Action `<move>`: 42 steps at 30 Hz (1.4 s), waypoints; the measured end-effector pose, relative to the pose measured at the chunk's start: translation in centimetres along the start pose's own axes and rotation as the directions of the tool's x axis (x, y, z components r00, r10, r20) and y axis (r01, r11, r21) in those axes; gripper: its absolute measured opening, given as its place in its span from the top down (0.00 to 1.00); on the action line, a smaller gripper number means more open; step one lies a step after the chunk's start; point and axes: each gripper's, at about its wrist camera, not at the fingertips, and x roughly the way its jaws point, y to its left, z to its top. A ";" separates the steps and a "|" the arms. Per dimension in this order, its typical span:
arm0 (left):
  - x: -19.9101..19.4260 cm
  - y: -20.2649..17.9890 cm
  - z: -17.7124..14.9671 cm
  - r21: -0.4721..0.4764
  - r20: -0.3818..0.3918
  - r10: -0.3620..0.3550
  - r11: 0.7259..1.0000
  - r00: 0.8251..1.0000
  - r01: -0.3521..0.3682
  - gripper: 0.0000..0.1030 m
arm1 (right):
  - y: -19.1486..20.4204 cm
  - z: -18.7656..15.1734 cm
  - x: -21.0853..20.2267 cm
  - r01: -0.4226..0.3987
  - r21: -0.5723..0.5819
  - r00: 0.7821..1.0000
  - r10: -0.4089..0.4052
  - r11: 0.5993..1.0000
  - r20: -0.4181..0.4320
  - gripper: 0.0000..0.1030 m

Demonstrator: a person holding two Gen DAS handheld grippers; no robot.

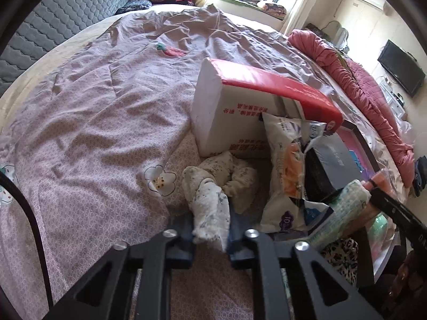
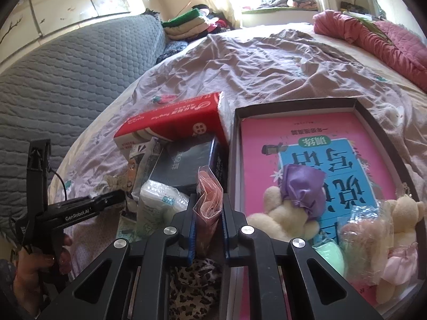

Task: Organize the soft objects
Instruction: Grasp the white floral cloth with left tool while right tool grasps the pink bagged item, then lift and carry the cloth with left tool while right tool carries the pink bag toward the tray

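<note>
My left gripper (image 1: 210, 233) is shut on one end of a white speckled cloth (image 1: 213, 186), which lies crumpled on the bed beside a red and white tissue pack (image 1: 240, 106). My right gripper (image 2: 208, 226) is shut on a clear bag of pink stuff (image 2: 209, 192), held upright just left of the dark tray (image 2: 387, 133). In the tray lie a cream plush bear with a purple cloth (image 2: 293, 205), a wrapped plush bear (image 2: 387, 229) and a pink and blue book (image 2: 320, 146). A leopard-print cloth (image 2: 194, 280) lies under the right gripper.
A pile of packets sits between the grippers: a white snack bag (image 1: 288, 165), a dark box (image 2: 184, 168), a pack of tissues (image 2: 160, 200). A rolled red quilt (image 1: 360, 80) lies along the bed's far right. Folded blankets (image 2: 186, 24) are stacked by the grey headboard (image 2: 66, 80).
</note>
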 end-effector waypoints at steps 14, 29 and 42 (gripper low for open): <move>-4.9 -0.2 -1.4 0.030 0.094 0.041 0.999 0.995 -0.044 0.87 | 0.8 0.2 -3.3 0.004 0.015 0.999 -0.005 1.000 0.046 0.86; -11.1 -4.5 -1.8 0.086 0.163 0.045 0.994 0.986 -0.060 0.87 | 2.1 0.1 -6.4 -0.002 0.006 0.998 0.002 1.000 0.069 0.86; -13.4 -8.8 -3.0 0.144 0.171 0.017 0.989 0.985 -0.042 0.87 | 2.7 0.7 -10.3 -0.003 0.001 0.993 0.003 1.000 0.116 0.86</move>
